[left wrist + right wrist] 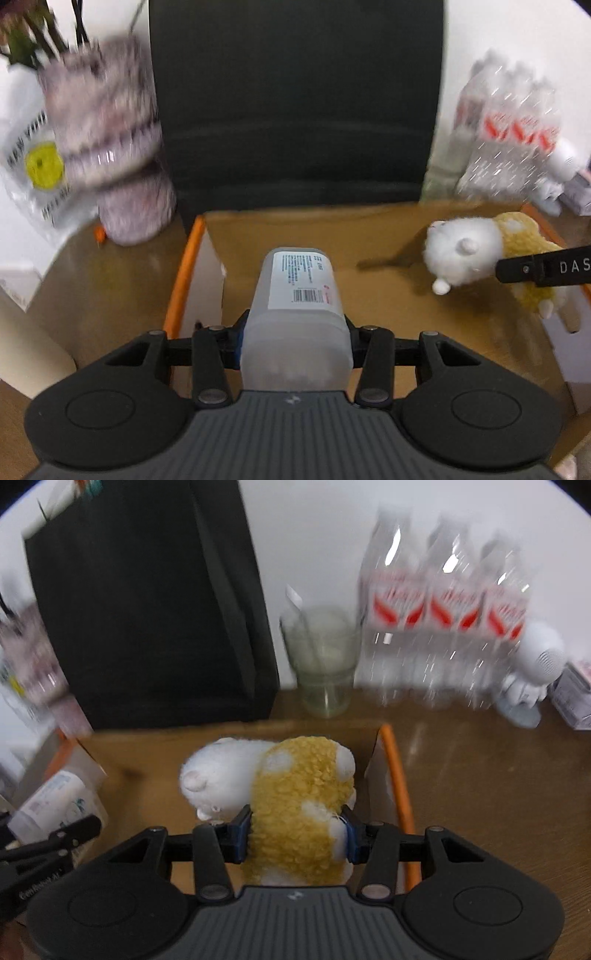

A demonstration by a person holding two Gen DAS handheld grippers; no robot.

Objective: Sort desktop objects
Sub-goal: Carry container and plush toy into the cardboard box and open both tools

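My left gripper [294, 341] is shut on a translucent white bottle [295, 317] with a barcode label, held over the open cardboard box [369, 229] with orange edges. My right gripper [295, 836] is shut on a yellow and white plush sheep [291, 794], also held above the box's brown floor [147, 775]. In the left wrist view the sheep [476, 254] hangs at the right with a black finger [546, 269] of the other gripper on it. The right wrist view catches the bottle [55, 805] at its lower left.
A black bag [295, 99] stands behind the box. Left of it sit a blurred patterned cup [110, 147] and a white plastic bag [33, 162]. A pack of water bottles [443, 627], a glass [325, 664] and a white figurine [532, 679] stand at the back right on the wooden table [498, 794].
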